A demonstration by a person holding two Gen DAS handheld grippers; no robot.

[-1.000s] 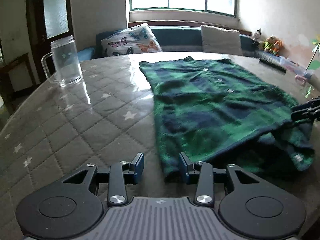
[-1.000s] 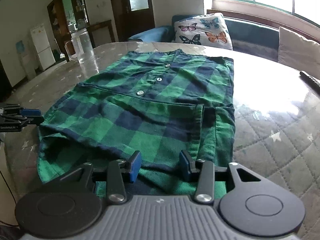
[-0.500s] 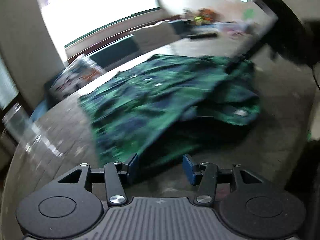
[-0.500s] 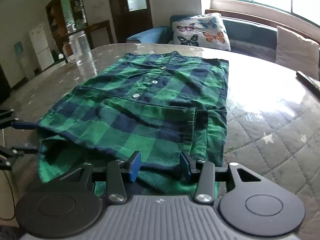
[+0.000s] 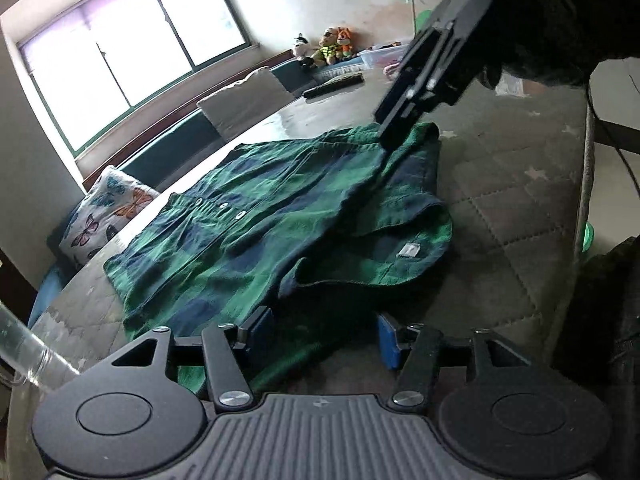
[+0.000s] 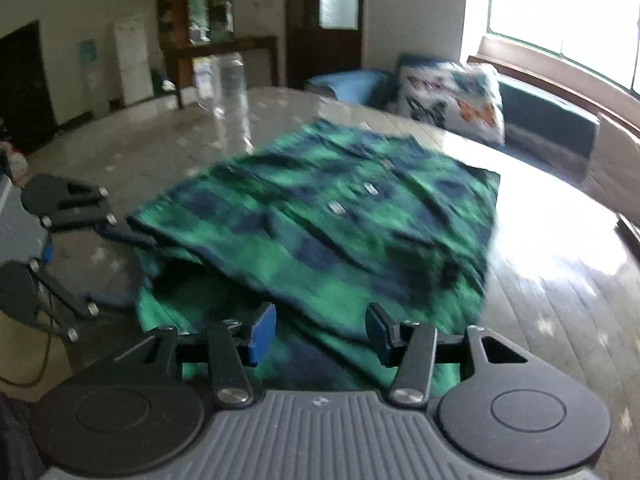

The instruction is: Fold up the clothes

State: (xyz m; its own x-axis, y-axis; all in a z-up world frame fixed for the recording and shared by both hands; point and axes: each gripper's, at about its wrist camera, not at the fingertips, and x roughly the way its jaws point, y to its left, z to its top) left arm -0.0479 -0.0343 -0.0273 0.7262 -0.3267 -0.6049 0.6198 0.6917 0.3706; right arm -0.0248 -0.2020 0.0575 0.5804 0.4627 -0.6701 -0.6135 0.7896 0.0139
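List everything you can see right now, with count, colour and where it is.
shirt: one, green and navy plaid, spread on the table, near hem lifted
table: one, grey quilted cover with stars
glass jug: one, clear, far side of table
butterfly cushion: one, white, on bench beyond table
plain cushion: one, pale, on bench under window
plush toys: a few, mixed colours, far corner
left gripper: one, black with blue pads, open at hem
right gripper: one, same, open over hem
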